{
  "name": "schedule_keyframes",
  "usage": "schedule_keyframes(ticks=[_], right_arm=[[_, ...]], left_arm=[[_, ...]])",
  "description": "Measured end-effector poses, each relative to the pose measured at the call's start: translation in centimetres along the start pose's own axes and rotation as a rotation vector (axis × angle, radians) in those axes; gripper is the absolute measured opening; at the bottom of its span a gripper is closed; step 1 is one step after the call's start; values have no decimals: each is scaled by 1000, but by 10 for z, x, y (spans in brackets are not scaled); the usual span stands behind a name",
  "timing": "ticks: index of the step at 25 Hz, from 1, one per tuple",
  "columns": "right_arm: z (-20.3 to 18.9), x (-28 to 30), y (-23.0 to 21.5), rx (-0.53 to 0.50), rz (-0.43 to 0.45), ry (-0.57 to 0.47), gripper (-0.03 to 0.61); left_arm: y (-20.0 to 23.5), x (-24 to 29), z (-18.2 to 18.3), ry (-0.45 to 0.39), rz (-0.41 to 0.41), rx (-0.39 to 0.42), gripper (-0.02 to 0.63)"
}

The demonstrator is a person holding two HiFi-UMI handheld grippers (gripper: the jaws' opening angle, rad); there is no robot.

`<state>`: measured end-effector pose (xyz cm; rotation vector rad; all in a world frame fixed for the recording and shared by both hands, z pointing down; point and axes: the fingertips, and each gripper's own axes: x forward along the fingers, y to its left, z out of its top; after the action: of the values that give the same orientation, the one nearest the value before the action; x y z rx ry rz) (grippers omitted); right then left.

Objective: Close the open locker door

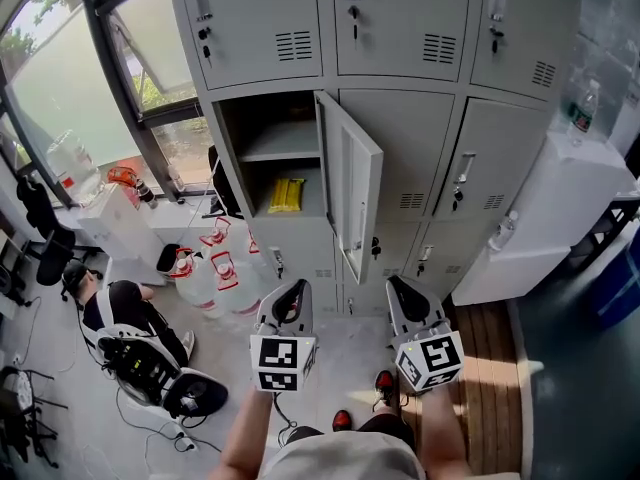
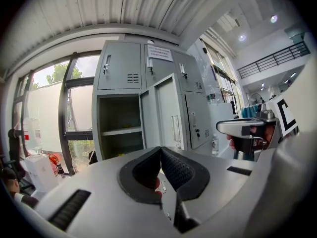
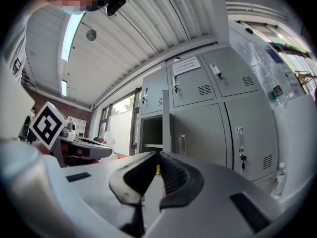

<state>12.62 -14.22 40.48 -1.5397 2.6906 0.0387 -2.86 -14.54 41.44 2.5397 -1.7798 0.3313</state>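
A bank of grey lockers point(image 1: 400, 28) stands ahead of me. One middle-row locker is open: its door point(image 1: 352, 180) swings out toward me, hinged on the right of the compartment. Inside, a shelf holds a yellow item point(image 1: 286, 194). Both grippers hang low, well short of the door. The left gripper point(image 1: 290, 303) is shut and empty, its tips meeting point(image 2: 160, 149), and past them the open door point(image 2: 163, 114) shows. The right gripper point(image 1: 408, 298) is also shut with nothing held point(image 3: 157, 154); there the door point(image 3: 165, 128) appears nearly edge-on.
Clear water jugs point(image 1: 215, 268) sit on the floor left of the lockers. A person point(image 1: 115, 306) and office chairs point(image 1: 150, 368) are at lower left. A white cabinet point(image 1: 570, 203) flanks the lockers on the right. Windows point(image 1: 70, 78) fill the left wall.
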Motion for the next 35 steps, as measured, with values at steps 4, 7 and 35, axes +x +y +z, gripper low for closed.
schedule_keyframes(ticks=[4,7,35], right_arm=[[0,18,-12,17,31,-8,14],[2,33,-17,14,87,-27,31],[-11,121,-19,45,583,-10,195]], left_arm=[[8,12,3,-5,29,1,21],[14,23,2,-6,56,-6,21],[51,93,-8,77,251,-57,21]])
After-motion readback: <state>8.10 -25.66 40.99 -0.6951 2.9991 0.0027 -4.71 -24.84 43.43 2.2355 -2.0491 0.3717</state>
